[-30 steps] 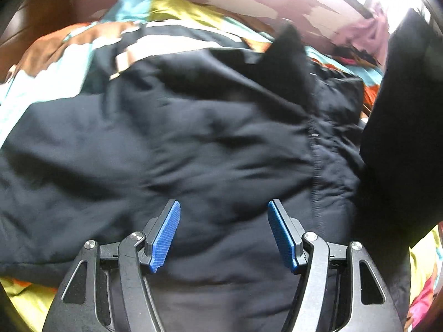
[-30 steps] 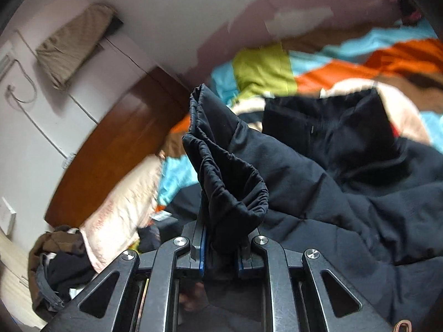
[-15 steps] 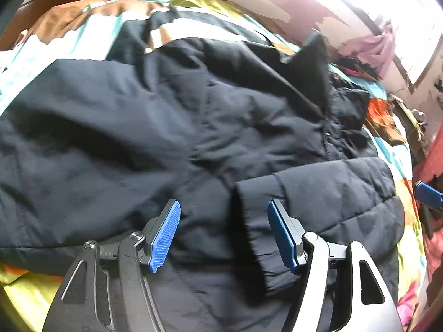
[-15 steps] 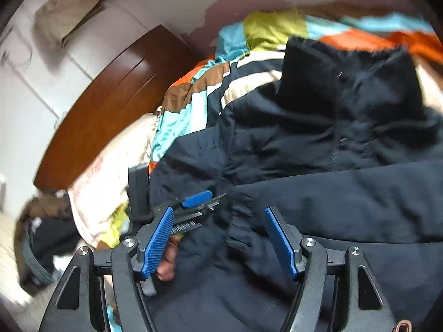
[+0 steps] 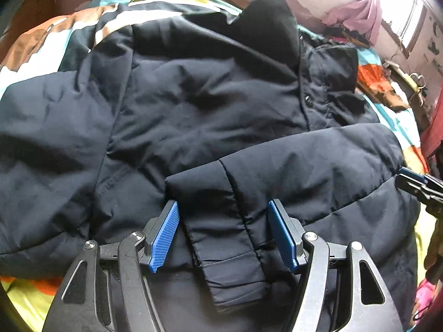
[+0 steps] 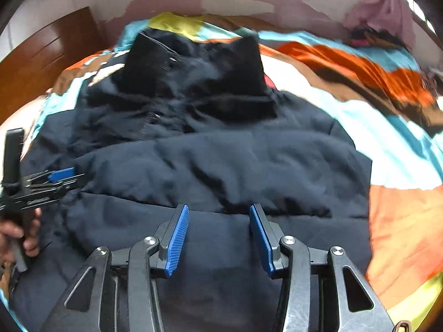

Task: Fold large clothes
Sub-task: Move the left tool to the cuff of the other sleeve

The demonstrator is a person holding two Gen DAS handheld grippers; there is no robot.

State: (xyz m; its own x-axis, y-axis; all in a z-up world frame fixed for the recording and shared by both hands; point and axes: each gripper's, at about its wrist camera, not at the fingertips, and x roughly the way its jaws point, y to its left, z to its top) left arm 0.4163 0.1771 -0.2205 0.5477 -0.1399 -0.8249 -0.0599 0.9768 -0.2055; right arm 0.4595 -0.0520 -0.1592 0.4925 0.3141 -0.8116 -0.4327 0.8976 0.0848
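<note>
A large black padded jacket (image 5: 199, 105) lies spread on the bed, collar at the far end. One sleeve (image 5: 304, 166) is folded across its front, and the cuff (image 5: 235, 276) lies between my left gripper's fingers. My left gripper (image 5: 223, 215) is open just above the cuff and grips nothing. My right gripper (image 6: 218, 218) is open and empty above the jacket (image 6: 221, 160) near its lower right part. The left gripper shows at the left edge of the right wrist view (image 6: 41, 185). The right gripper shows at the right edge of the left wrist view (image 5: 418, 185).
The jacket lies on a colourful patchwork blanket (image 6: 373, 88) that covers the bed. A wooden headboard (image 6: 41, 61) stands at the far left. A pink cloth (image 5: 357, 13) hangs by a bright window at the back right.
My right gripper opened and let go of the sleeve, which now lies folded across the jacket. It then drew back to the right. My left gripper moved over the cuff.
</note>
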